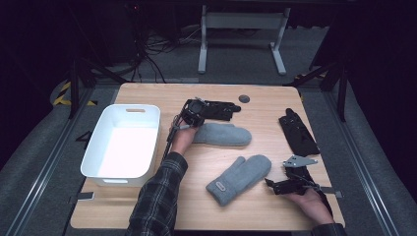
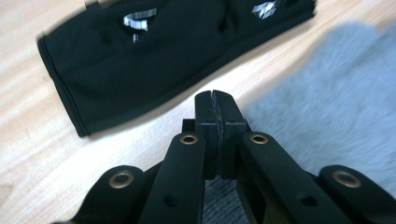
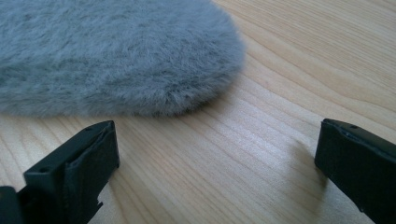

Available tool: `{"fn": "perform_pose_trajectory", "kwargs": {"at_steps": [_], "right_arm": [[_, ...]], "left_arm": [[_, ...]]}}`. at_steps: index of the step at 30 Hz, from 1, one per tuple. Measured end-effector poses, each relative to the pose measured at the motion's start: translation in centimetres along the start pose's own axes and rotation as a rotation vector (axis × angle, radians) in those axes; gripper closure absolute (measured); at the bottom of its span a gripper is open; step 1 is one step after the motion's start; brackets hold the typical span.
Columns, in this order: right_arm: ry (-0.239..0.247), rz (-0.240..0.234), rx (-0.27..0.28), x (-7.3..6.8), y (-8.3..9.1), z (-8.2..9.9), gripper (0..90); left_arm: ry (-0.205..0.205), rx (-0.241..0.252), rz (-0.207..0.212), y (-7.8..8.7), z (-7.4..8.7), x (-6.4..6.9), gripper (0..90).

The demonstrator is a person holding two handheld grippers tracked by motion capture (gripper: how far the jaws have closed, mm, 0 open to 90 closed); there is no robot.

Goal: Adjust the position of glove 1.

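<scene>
- The left gripper (image 2: 215, 100) rises from the bottom edge, its two black jaws pressed flat against each other with nothing between them.
- Brass-coloured rivets sit on the gripper's black linkage arms.
- Beyond the jaw tips lies a black glove (image 2: 140, 60), stretched across the upper part of the frame, its hemmed cuff end toward the left.
- Shiny silvery markings show on the black glove's fabric, blurred.
- A fluffy grey mitten (image 2: 336, 112) lies at the right, and part of it runs under the gripper's linkage at the bottom.
- Both rest on a light wooden table (image 2: 42, 154), and a strip of bare wood separates the black glove from the grey mitten.
- The jaw tips hang over this strip, close to the mitten's edge.
</scene>
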State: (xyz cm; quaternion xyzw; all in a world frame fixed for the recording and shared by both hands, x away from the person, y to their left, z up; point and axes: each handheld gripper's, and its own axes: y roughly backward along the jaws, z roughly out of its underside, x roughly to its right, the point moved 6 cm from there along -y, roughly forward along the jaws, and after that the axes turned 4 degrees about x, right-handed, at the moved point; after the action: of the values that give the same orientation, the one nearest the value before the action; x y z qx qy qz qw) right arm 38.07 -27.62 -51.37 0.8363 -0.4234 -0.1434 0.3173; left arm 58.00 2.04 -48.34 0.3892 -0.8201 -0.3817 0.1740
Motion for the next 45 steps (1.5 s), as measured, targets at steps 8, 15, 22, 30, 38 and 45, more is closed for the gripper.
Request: {"fn": "perform_pose_trajectory", "kwargs": {"at_steps": [8, 15, 22, 30, 38, 45], "right_arm": [[0.002, -0.004, -0.002, -0.1, 0.0, 0.0, 0.1], [0.002, -0.004, -0.003, -0.1, 0.0, 0.0, 0.1], [0.002, -0.004, -0.003, -0.1, 0.0, 0.0, 0.1], [0.004, -0.003, -0.001, 0.0, 0.0, 0.0, 0.1], [0.004, -0.004, -0.001, 0.0, 0.0, 0.0, 0.1], [0.006, -0.003, -0.002, 0.0, 0.0, 0.0, 0.1]], "left_arm": [[-0.001, -0.003, 0.031, 1.7, 1.7, 0.9, 90.0], [-0.01, 0.016, 0.082, 3.9, 4.2, 2.8, 90.0], [-0.01, 0.023, 0.127, 5.4, 6.1, 4.6, 90.0], [0.012, 0.058, 0.132, 6.5, 6.0, 5.3, 86.4], [-0.014, 0.11, 0.165, 6.5, 3.5, 6.9, 46.2], [-0.039, 0.067, 0.205, 3.8, 2.1, 8.7, 17.0]]}}
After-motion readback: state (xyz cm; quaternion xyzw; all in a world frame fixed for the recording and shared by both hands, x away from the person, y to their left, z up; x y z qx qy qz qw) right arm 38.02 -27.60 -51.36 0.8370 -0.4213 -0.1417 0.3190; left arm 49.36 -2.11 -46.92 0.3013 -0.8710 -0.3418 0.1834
